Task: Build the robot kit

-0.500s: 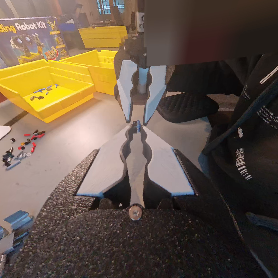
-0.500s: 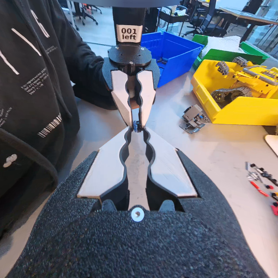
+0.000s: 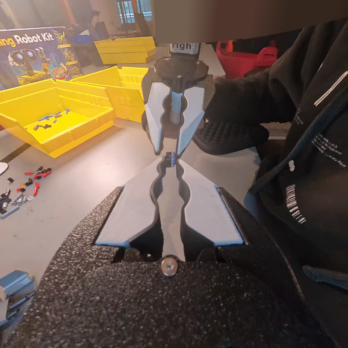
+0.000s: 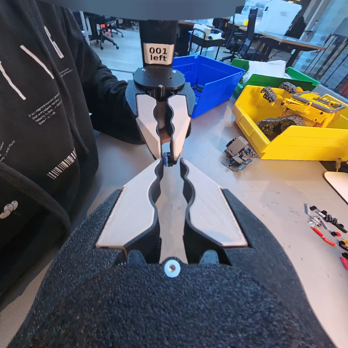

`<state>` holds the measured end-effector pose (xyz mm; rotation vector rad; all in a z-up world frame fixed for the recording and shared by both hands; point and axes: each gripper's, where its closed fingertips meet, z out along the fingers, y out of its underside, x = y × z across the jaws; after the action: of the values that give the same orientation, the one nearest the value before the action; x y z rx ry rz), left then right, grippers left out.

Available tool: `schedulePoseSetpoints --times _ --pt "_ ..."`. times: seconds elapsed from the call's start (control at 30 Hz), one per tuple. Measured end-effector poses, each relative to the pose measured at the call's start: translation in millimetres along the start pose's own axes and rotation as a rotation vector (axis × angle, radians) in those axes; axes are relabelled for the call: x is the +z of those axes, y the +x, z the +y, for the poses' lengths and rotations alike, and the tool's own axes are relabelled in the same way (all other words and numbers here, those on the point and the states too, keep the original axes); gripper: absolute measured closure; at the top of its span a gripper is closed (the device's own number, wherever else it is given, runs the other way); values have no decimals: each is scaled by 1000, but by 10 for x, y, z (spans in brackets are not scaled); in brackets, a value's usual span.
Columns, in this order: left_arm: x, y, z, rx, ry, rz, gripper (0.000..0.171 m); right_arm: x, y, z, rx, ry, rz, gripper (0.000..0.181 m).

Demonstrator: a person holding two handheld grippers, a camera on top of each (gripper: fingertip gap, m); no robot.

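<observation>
My left gripper [image 3: 170,160] is shut on a small blue and black toy part [image 3: 171,159], held above the grey table [image 3: 94,169]. My right gripper [image 4: 171,160] faces it tip to tip, with its jaws a little apart. In the right wrist view the part [image 4: 166,161] sits in the left gripper's [image 4: 166,157] tips, against my right gripper's left fingertip [image 4: 160,162] and clear of the other. In the left wrist view the right gripper [image 3: 168,153] hangs just above the part.
Yellow bins [image 3: 56,139] and a kit box [image 3: 37,56] stand at the left. Loose small parts [image 3: 28,184] lie on the table. A blue bin [image 4: 212,98], a yellow bin [image 4: 301,150] with a tracked model, a grey sub-assembly [image 4: 238,154] and more parts [image 4: 327,226] show. A person's black hoodie [image 4: 37,113] is close. The grippers are tip to tip, or close to it. Left tips and right tips are each some 25 cm from the grey sub-assembly [image 4: 238,154].
Both grippers have shifted a little but still meet tip to tip. The part, earlier centred in the right gripper's gap, now sits against its left fingertip. The left gripper still holds it.
</observation>
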<state>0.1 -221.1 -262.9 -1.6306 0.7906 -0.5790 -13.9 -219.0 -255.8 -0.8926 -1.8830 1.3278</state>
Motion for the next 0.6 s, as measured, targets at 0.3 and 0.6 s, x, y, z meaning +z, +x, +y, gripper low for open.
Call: schedulePoseSetpoints --times 0.3,0.6 --pt "-28 22 -53 -119 54 63 163 0 -45 -54 91 103 -46 171" --pt "-50 -94 -122 -589 225 246 163 8 96 -86 340 241 -63 171"
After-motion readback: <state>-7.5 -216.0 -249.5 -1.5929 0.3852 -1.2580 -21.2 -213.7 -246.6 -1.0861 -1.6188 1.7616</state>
